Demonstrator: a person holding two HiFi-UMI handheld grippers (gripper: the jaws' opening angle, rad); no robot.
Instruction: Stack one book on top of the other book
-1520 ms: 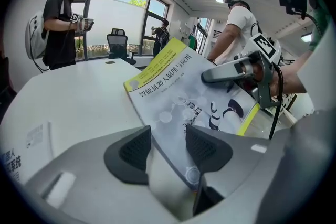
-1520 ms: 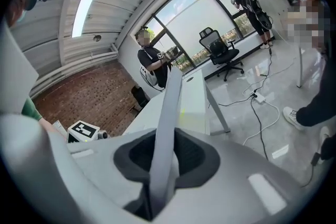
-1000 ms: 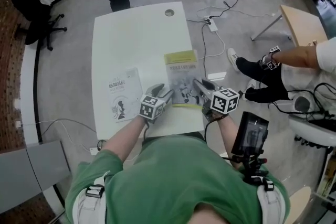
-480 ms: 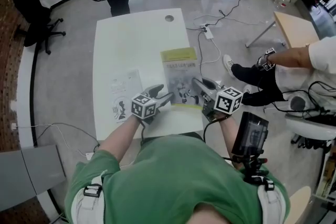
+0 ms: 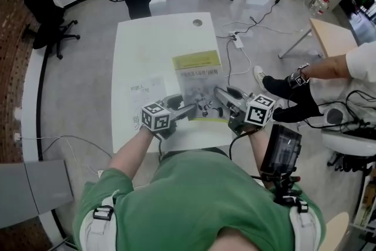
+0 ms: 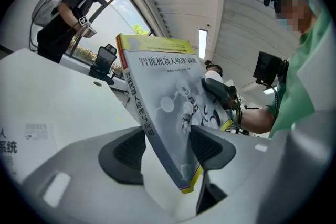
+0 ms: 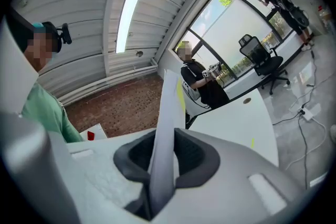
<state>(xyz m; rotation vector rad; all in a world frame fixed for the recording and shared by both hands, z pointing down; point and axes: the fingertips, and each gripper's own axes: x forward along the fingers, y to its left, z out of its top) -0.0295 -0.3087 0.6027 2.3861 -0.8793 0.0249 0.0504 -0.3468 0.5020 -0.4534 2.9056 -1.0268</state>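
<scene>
With the right gripper (image 5: 220, 93) up over the white table (image 5: 158, 38), pinching the near edge of the grey-and-yellow book (image 5: 198, 76) tight and holding it tilted in the air, while just now opening the left gripper (image 5: 189, 107) wide, with that book's corner loose between its jaws. Not stacking yet: needing to lay it on the white book (image 5: 147, 94) lying flat just beside. Reaching both forward, side by side, about level.
</scene>
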